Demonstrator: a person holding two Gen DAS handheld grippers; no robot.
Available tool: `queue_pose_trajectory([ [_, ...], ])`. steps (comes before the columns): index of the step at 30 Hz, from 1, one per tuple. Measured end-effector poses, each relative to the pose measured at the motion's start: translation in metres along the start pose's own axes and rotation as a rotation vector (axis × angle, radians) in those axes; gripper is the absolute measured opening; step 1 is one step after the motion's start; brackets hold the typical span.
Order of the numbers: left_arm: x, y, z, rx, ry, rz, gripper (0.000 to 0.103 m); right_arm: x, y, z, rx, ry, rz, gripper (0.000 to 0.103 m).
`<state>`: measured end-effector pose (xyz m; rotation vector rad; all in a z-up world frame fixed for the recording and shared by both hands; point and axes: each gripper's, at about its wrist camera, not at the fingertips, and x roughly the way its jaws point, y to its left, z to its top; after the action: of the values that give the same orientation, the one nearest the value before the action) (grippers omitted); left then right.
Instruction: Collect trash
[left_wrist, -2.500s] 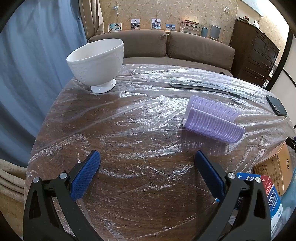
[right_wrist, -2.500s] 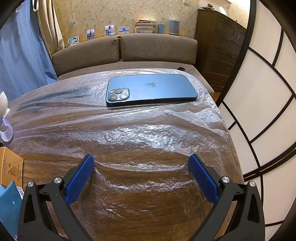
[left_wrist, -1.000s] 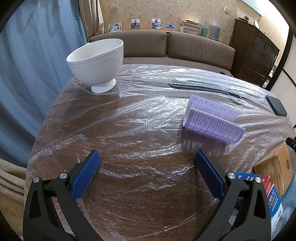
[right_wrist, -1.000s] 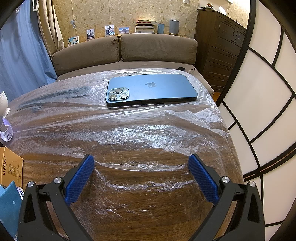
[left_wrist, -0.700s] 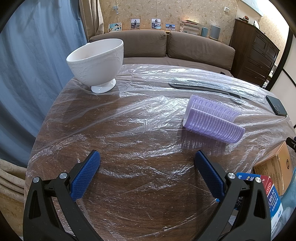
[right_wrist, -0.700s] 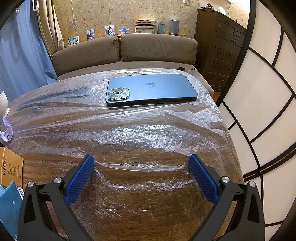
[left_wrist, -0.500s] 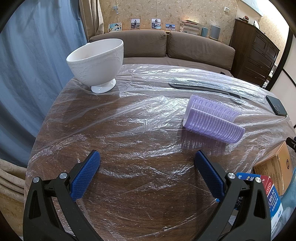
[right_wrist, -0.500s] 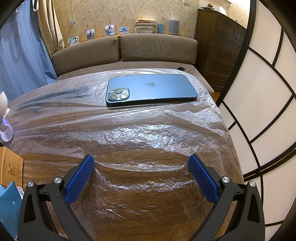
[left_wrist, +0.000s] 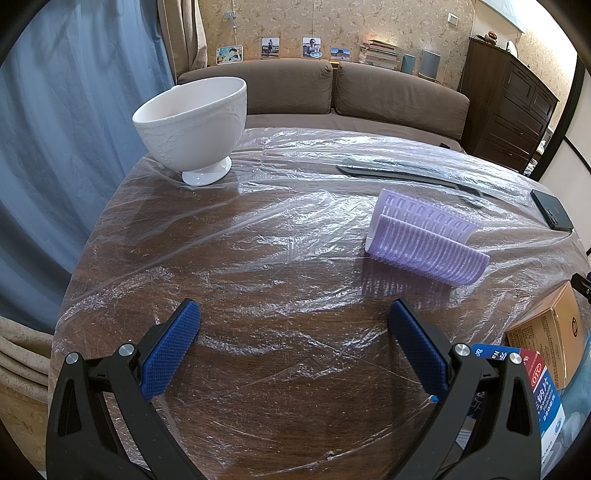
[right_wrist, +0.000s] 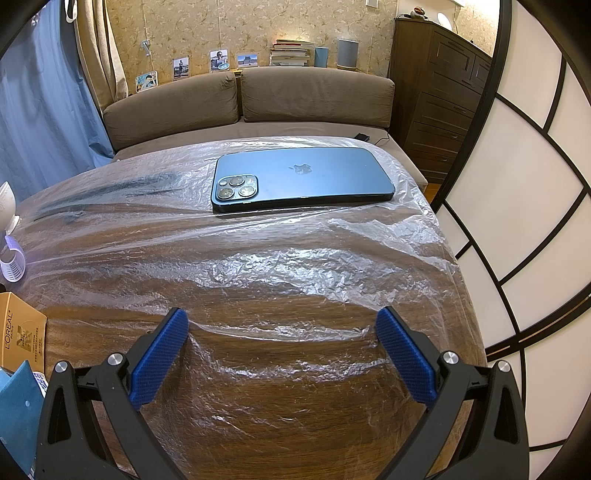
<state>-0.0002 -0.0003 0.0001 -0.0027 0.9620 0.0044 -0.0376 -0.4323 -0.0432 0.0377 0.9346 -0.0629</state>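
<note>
My left gripper (left_wrist: 293, 317) is open and empty above the plastic-covered wooden table (left_wrist: 258, 280). A purple ribbed roller (left_wrist: 424, 240) lies ahead to its right. A tan L'Oreal box (left_wrist: 546, 332) and a blue and white box (left_wrist: 543, 391) lie at the right edge. My right gripper (right_wrist: 280, 321) is open and empty over the table's other side. The tan box (right_wrist: 20, 332) and a blue carton (right_wrist: 14, 406) show at its far left, with the purple roller (right_wrist: 13, 264) beyond.
A white footed bowl (left_wrist: 192, 125) stands at the far left of the table. A blue phone (right_wrist: 299, 181) lies face down ahead of the right gripper, also seen in the left wrist view (left_wrist: 552, 210). A sofa (left_wrist: 332, 96), a blue curtain (left_wrist: 55, 147) and a dark dresser (right_wrist: 439, 96) surround the table.
</note>
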Motion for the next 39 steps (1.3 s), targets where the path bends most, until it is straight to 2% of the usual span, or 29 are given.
queue_pose_trajectory([
  [14, 0.0, 0.0, 0.0, 0.0, 0.0, 0.0, 0.102, 0.0, 0.0, 0.0, 0.0, 0.0, 0.0, 0.099],
  [25, 0.002, 0.01, 0.007, 0.012, 0.0, -0.008, 0.102, 0.012, 0.006, -0.017, -0.016, 0.016, 0.012, 0.099],
  [27, 0.0, 0.013, 0.005, 0.017, 0.006, -0.009, 0.102, 0.009, 0.002, -0.021, 0.007, 0.015, -0.023, 0.099],
  [31, -0.013, 0.031, 0.008, -0.005, -0.028, -0.031, 0.102, -0.036, -0.011, -0.025, 0.007, -0.12, -0.045, 0.099],
  [35, -0.037, 0.034, 0.01, 0.046, -0.086, -0.034, 0.102, -0.094, -0.01, -0.05, -0.044, -0.227, -0.018, 0.099],
  [36, -0.045, 0.034, 0.012, 0.065, -0.102, -0.037, 0.102, -0.107, -0.008, -0.057, -0.052, -0.234, -0.005, 0.099],
  [39, -0.056, 0.035, 0.023, 0.088, -0.121, -0.086, 0.102, -0.142, 0.005, -0.087, -0.072, -0.25, 0.122, 0.099],
])
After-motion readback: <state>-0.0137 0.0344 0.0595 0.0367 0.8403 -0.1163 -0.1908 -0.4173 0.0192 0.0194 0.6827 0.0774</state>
